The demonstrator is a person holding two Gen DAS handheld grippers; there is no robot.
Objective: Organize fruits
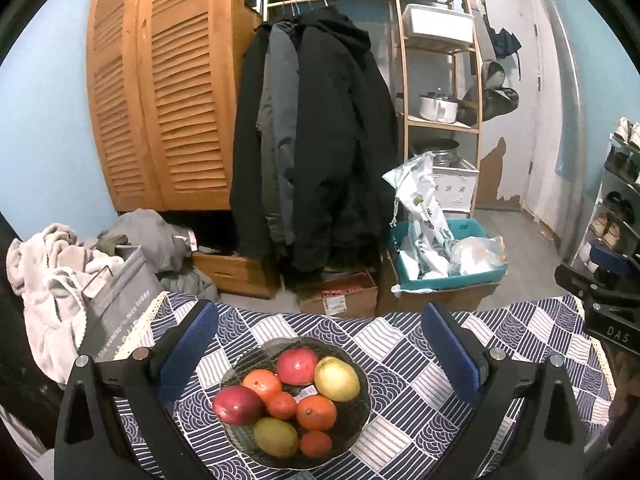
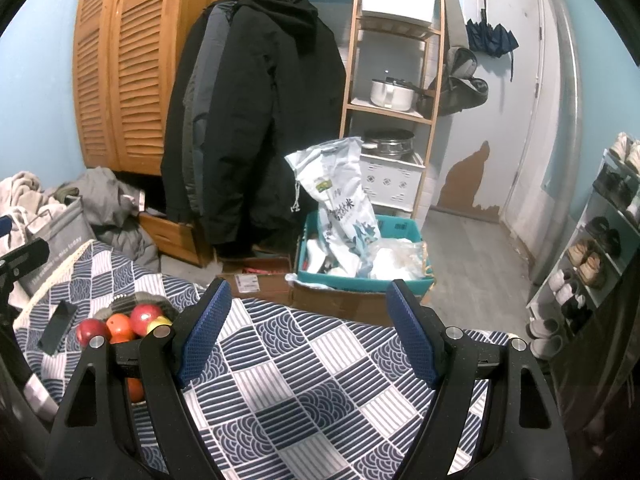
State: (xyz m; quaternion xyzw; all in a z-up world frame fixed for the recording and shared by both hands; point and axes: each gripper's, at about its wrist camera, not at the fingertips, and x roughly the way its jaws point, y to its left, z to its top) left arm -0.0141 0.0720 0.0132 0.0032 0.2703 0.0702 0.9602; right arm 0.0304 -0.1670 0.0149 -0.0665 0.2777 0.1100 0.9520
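Note:
A dark glass bowl (image 1: 360, 428) sits on the blue-and-white patterned tablecloth (image 1: 404, 340). It holds two red fruits (image 1: 297, 366), a yellow fruit (image 1: 337, 378), a green-yellow fruit (image 1: 276, 437) and several oranges (image 1: 316, 412). My left gripper (image 1: 320, 348) is open above and around the bowl, touching nothing. My right gripper (image 2: 310, 330) is open and empty over bare cloth to the right of the bowl. In the right wrist view the bowl's fruits (image 2: 120, 326) show at the left, partly hidden behind the left finger.
A black phone-like slab (image 2: 56, 326) lies on the cloth left of the bowl. Beyond the table's far edge are cardboard boxes (image 1: 340, 300), a teal bin (image 1: 444, 256) with bags, hanging coats (image 1: 312, 140), a wooden shelf (image 1: 440, 80) and a shoe rack (image 2: 600, 240).

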